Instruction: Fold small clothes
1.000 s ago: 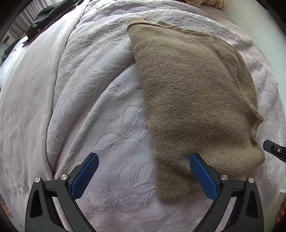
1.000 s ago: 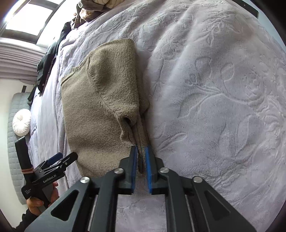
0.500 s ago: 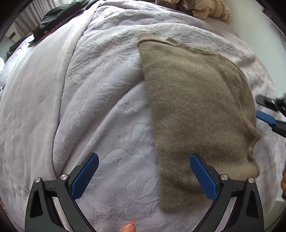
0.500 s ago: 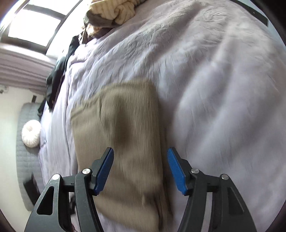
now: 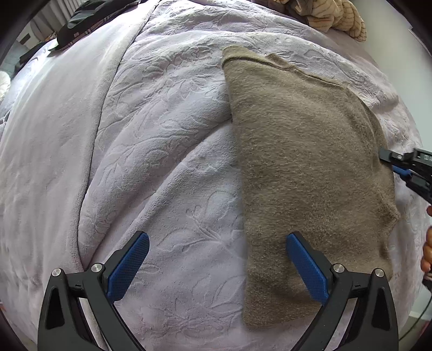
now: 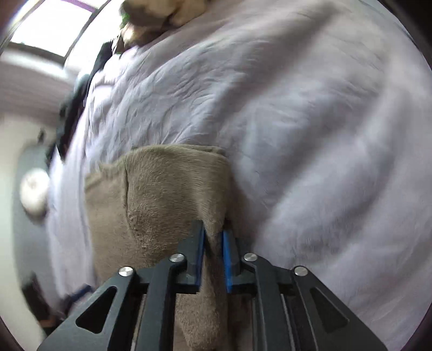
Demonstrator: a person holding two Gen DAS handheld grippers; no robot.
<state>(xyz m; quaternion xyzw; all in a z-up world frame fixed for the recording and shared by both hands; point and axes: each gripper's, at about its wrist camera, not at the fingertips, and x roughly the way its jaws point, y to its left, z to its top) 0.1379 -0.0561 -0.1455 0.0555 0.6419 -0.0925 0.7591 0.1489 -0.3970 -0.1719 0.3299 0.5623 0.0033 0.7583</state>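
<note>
Nearest, the left gripper [image 5: 217, 266] hung open over the sweater's [image 5: 305, 175] near left edge, touching nothing. Just beyond, the right gripper [image 6: 213, 235] had just been closing and pinched the sweater's right edge between its pads. That sweater lay folded flat on the blanket [image 5: 151, 151]. Farther off, past the sweater, sat a pile of clothes [image 5: 332, 13].

Lilac embossed bedspread [image 5: 167, 167], folded taupe sweater [image 5: 305, 172] flat on it — dark clothes [image 5: 81, 19] at far edge
</note>
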